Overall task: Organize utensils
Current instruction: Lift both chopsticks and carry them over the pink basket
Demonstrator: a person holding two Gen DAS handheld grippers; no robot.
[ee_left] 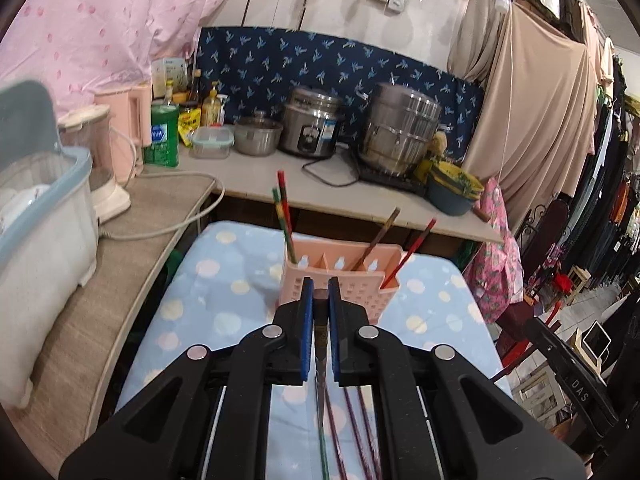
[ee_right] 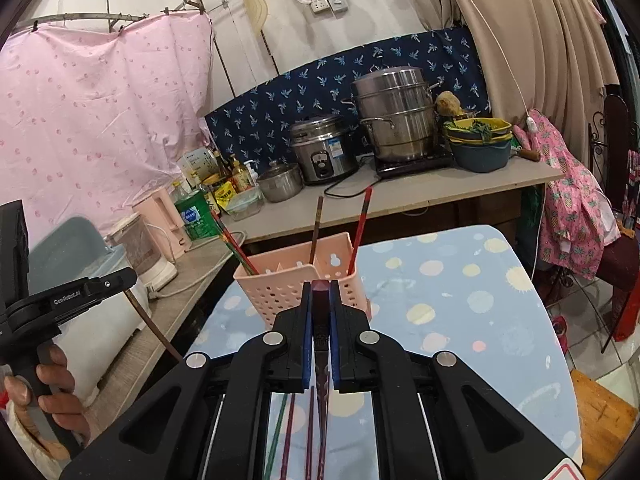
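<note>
1. A cramped kitchen corner: a steamer pot (ee_left: 400, 128) and rice cooker (ee_left: 312, 124) sit on the long back counter, and in front stands a small desk (ee_left: 208, 280) under a pale blue dotted cloth.
2. The left tool (ee_left: 320, 292) is clamped tight on a single chopstick (ee_left: 320, 360), whose shaft runs back beneath the tool toward the holder's hand.
3. The right tool (ee_right: 321, 294) is likewise closed on a dark red chopstick (ee_right: 320, 312), its tip showing just past the pads.
4. More loose chopsticks (ee_right: 288, 440) lie on the cloth under both tools, long axes pointing away from the person.
5. Straight ahead of both tools stands the pink utensil basket (ee_left: 340, 284), upright, several chopsticks (ee_left: 284, 216) already leaning in its compartments.
6. Both tools look about equally near; each stick lies near level, so I'd judge it must tip upright to drop in.
</note>
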